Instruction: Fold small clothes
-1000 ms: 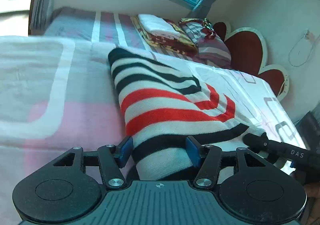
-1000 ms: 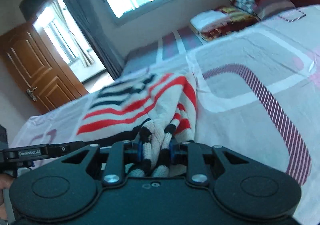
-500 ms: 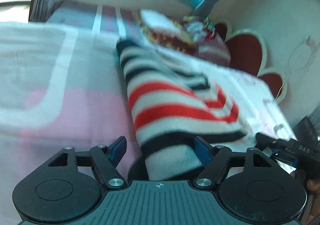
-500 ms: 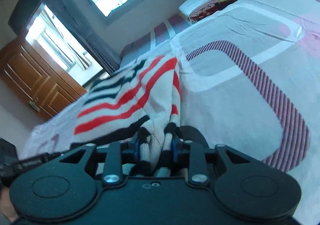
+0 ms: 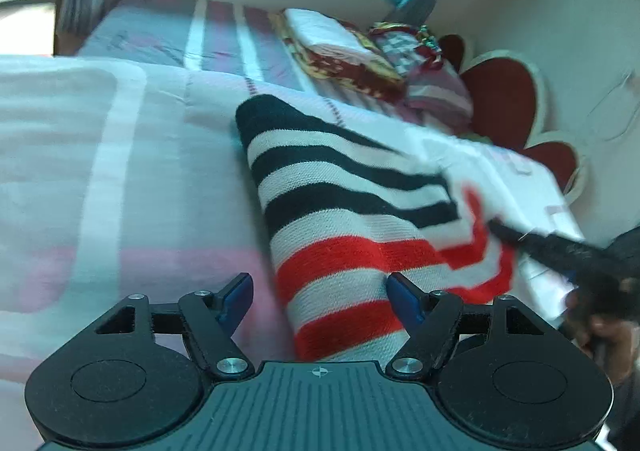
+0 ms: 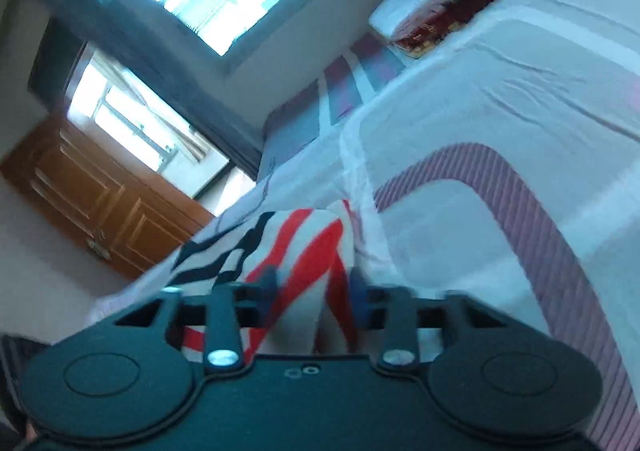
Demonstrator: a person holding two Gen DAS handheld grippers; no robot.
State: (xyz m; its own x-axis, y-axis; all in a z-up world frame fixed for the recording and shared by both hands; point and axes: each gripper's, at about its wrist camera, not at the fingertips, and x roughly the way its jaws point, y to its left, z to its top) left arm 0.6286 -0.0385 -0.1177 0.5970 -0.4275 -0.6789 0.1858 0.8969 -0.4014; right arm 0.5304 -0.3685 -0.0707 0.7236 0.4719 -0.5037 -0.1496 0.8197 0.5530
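Knitted and striped black, white and red, your sweater (image 5: 344, 235) lies on the bed (image 5: 120, 179), its long axis running away toward the pillows (image 5: 344, 51). Your left gripper (image 5: 320, 291) straddles its near end with jaws wide, not pinching. Your right gripper (image 6: 312, 291) has jaws closing with fabric between them, pads apart.

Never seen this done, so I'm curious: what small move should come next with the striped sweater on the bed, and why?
Probably close the left hand-held gripper on the sweater's near edge. Its jaws stand open with that edge between them, while the right hand-held gripper's jaws are closing with sweater between them. Both could then hold it for the fold.
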